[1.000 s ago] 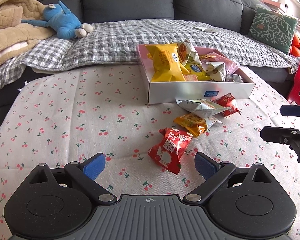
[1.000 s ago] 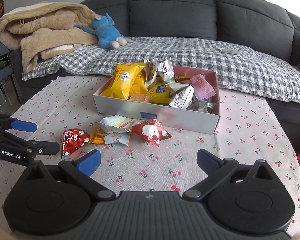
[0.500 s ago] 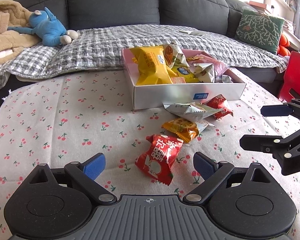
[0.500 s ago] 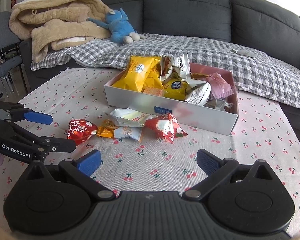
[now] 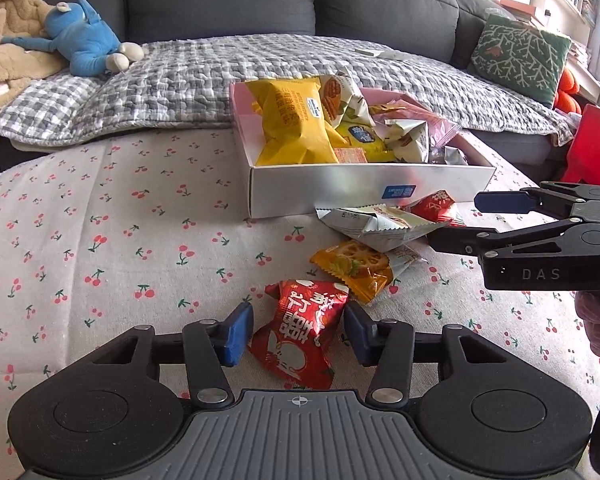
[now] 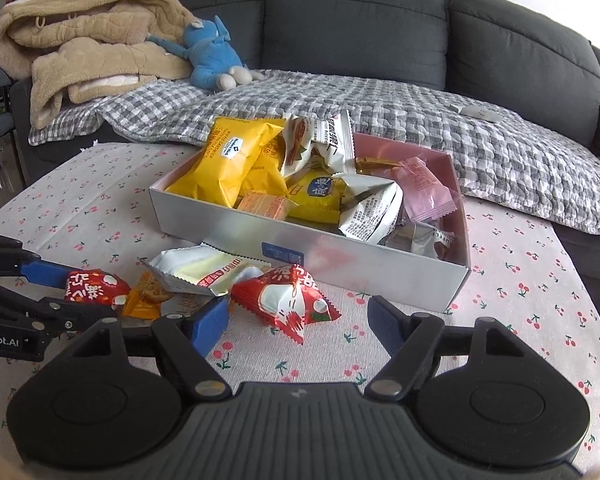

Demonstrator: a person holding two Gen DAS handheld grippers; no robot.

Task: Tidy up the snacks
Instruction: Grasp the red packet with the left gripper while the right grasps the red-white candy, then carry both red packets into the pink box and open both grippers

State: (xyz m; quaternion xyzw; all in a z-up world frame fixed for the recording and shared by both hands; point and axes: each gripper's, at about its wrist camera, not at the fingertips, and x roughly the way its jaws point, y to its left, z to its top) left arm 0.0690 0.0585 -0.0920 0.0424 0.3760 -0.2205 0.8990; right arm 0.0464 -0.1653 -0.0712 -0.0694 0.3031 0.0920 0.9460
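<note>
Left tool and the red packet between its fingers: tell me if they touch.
Cannot tell. In the left wrist view the left tool, jaws closing, brackets the red packet; its pads sit at the wrapper's edges, neither contact nor gap plain.

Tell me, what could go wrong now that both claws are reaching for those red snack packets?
The left claw is closing around a red packet; the slick wrapper could squirt out. The right claw is closing on the other red packet, whose left finger sits against the white packet, so it may drag that along. The claws work close together and could bump.
</note>
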